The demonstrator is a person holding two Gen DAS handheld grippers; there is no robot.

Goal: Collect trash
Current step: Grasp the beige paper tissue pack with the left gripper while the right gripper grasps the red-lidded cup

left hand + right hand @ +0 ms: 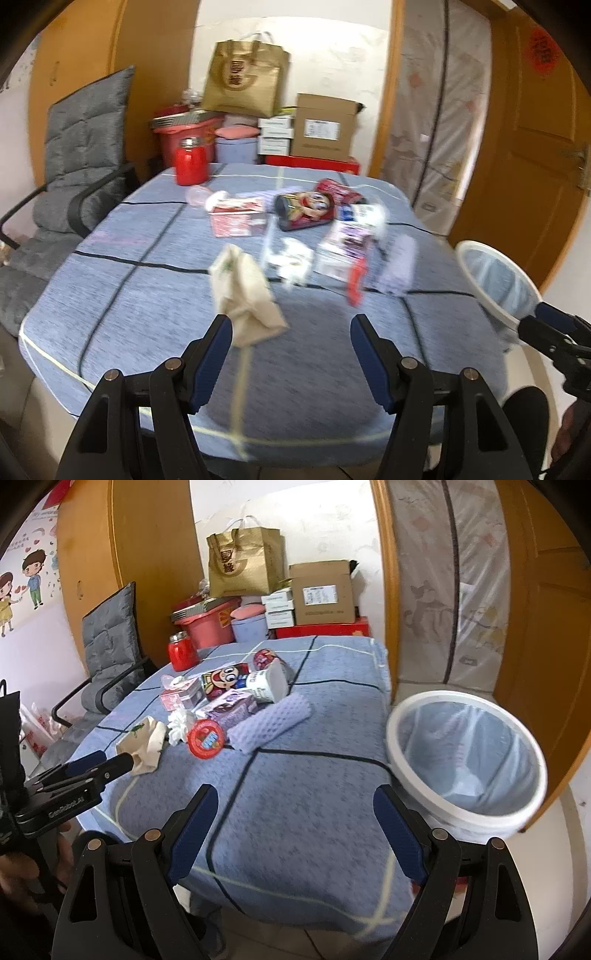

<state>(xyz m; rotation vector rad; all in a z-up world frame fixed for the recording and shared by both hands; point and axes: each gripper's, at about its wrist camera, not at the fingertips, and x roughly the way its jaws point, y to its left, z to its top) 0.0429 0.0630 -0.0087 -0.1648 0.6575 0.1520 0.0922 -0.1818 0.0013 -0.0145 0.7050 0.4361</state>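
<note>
Trash lies on the blue-clothed table (pixel 147 295): a crumpled cream paper bag (pixel 247 291), a white tissue wad (pixel 290 260), a red round lid (pixel 356 282), a purple carton (pixel 345 247), a cartoon-printed can (pixel 306 210) and a pink box (pixel 236 219). My left gripper (pixel 291 325) is open, and the cream bag's near end sits by its left fingertip. In the right wrist view the left gripper (pixel 114 761) points at the cream bag (pixel 146 744). My right gripper (pixel 295 794) hangs open over the table's near edge, holding nothing. A white lined bin (pixel 458 696) stands to its right.
A red jar (pixel 191 160) stands at the table's far left. A lavender cloth (pixel 269 720) lies beside the trash. A grey cushioned chair (pixel 81 147) is on the left. Boxes, a gold bag (pixel 245 77) and tubs are stacked behind. The bin (pixel 495 280) is off the table's right side.
</note>
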